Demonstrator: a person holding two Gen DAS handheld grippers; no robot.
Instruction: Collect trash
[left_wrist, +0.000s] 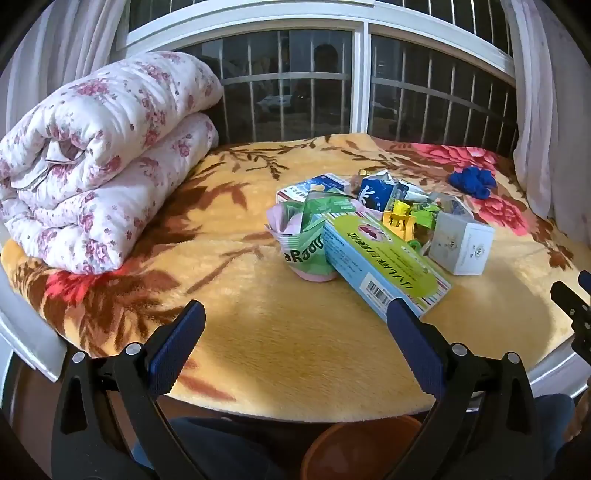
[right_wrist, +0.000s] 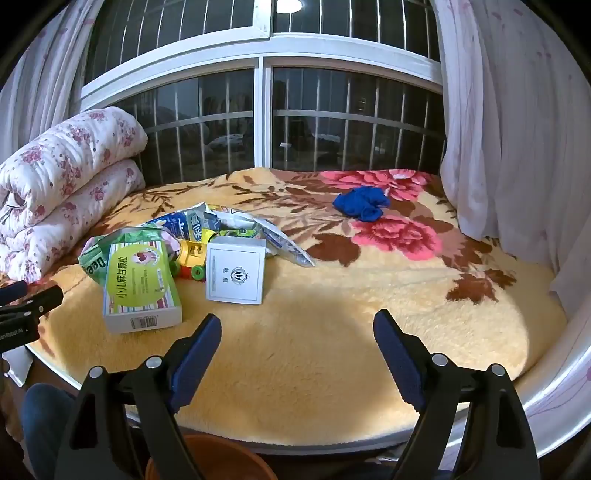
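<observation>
At the far left, a folded quilt (left_wrist: 99, 155) with a pink flower print lay on a yellow plush blanket (left_wrist: 295, 350) that covered the sill before a barred window (left_wrist: 288, 85).

The left gripper (left_wrist: 295, 325) hung over the near edge of the blanket with its jaws spread wide and nothing between them; its right fingertip stood just in front of the corner of a long green and blue medicine box (left_wrist: 384, 258).

This box lay at the front of a heap of trash in the middle of the blanket. A crumpled green and pink wrapper (left_wrist: 306, 236) touched the box on its left. Behind them lay torn blue and white cartons (left_wrist: 373, 192). A yellow plastic piece (left_wrist: 397, 218) sat between the cartons and a white square box (left_wrist: 461, 243), which stood at the right side of the heap.

The right gripper (right_wrist: 297, 332) was also released, with its jaws apart over bare blanket, near the white box but not touching it.

Farther right, well apart from the heap, a crumpled blue cloth (right_wrist: 362, 203) lay on a red flower of the blanket. A white curtain (right_wrist: 491, 129) hung at the far right.

Below the sill's edge, the rim of an orange-brown basin (left_wrist: 354, 446) showed.
</observation>
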